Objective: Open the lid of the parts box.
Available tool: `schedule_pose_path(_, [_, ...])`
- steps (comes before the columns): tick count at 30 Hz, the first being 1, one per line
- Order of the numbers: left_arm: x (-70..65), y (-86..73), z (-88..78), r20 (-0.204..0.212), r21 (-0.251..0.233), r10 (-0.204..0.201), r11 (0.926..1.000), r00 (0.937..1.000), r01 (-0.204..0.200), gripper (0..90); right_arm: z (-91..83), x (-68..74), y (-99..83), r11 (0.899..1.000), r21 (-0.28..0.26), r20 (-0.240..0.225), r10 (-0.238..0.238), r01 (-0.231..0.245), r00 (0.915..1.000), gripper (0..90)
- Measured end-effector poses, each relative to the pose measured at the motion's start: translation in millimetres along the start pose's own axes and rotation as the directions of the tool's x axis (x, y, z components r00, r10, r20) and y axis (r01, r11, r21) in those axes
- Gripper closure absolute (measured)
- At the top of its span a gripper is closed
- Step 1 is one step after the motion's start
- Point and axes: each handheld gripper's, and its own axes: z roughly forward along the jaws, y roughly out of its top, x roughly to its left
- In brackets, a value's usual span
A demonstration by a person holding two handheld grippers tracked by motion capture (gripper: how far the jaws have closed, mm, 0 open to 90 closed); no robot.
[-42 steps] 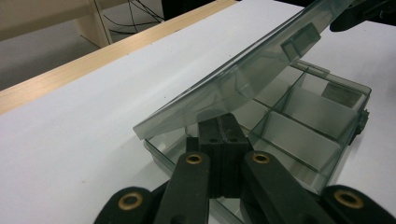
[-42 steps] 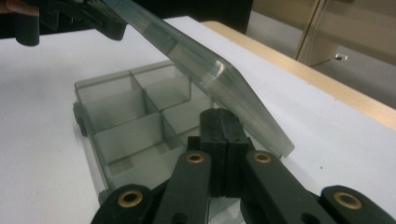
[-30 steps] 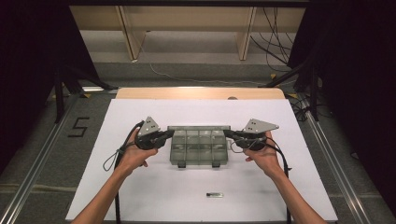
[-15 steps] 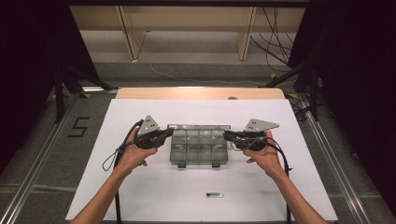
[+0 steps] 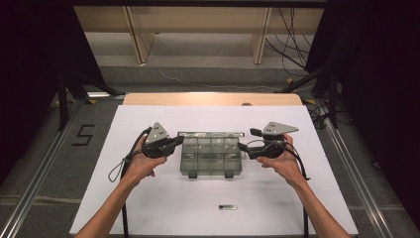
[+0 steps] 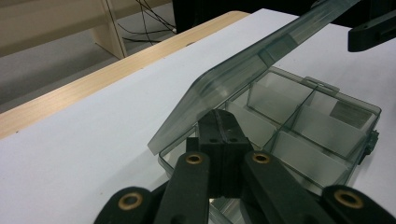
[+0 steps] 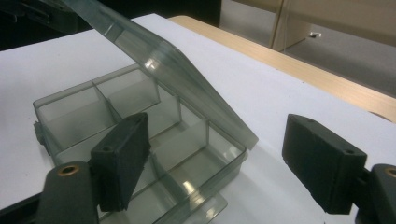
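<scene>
The smoky grey-green, see-through plastic compartment box [image 5: 212, 157] has a lid [image 6: 243, 70] of the same tint and paler, frosted dividers inside. It sits on a plain white sheet covering the bench [image 5: 163, 208], whose far edge shows light wood. Both the left gripper [image 5: 179, 141] and the right gripper [image 5: 241, 147] are matte black with brass-coloured rivets and grey plates on top. A small dark object [image 5: 227, 207] lies on the white.

Left gripper [image 5: 176, 143] held level, pointing inward toward the right gripper [image 5: 244, 148]; its jaws are closed together, apparently with nothing between the pads. Right gripper level, facing the left; its jaws have just been opening and now stand wide apart, empty. Both forearms reach forward, hands well apart.
</scene>
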Motion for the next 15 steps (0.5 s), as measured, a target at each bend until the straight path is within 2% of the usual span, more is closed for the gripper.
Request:
schedule_pose_path(1, [-0.4,-0.3,0.0,-0.004,0.000,-0.012,0.9999,0.9999,0.012,89.6,2.2,-0.9,0.6,1.000,0.002,0.006,-0.009,0.009,0.9999,24.7])
schedule_pose_path(5, [0.2,-0.9,0.5,-0.004,0.002,-0.014,0.9999,0.9999,0.014,89.6,7.1,-5.9,3.7,1.000,-0.006,0.010,-0.022,0.022,0.9997,27.9])
schedule_pose_path(7, [0.9,-1.2,0.5,0.001,0.002,-0.014,0.9999,0.9999,0.014,89.6,11.4,-8.4,6.2,0.999,-0.004,0.002,-0.035,0.035,0.9994,36.1])
schedule_pose_path(8, [0.9,-1.2,0.5,0.001,0.002,-0.014,0.9999,0.9999,0.014,89.6,11.4,-8.4,6.2,0.999,-0.004,0.002,-0.035,0.035,0.9994,36.1])
schedule_pose_path(9, [0.8,-1.8,0.1,-0.001,0.006,-0.017,0.9998,0.9999,0.017,89.6,13.0,-9.1,6.7,0.998,-0.013,0.001,-0.061,0.061,0.9981,44.3])
schedule_pose_path(12, [1.1,-2.2,-0.1,0.000,0.006,-0.019,0.9998,0.9998,0.019,89.6,14.0,-8.6,6.8,0.998,-0.018,-0.006,-0.067,0.067,0.9977,49.6])
schedule_pose_path(13, [2.1,-2.6,-0.1,-0.004,0.007,-0.023,0.9997,0.9997,0.023,89.6,12.6,-9.3,8.1,0.996,-0.027,-0.012,-0.084,0.084,0.9964,56.6])
schedule_pose_path(15, [2.7,-3.3,-0.4,-0.004,0.010,-0.028,0.9996,0.9996,0.028,89.4,12.4,-8.8,8.6,0.996,-0.038,-0.017,-0.086,0.085,0.9962,60.8])
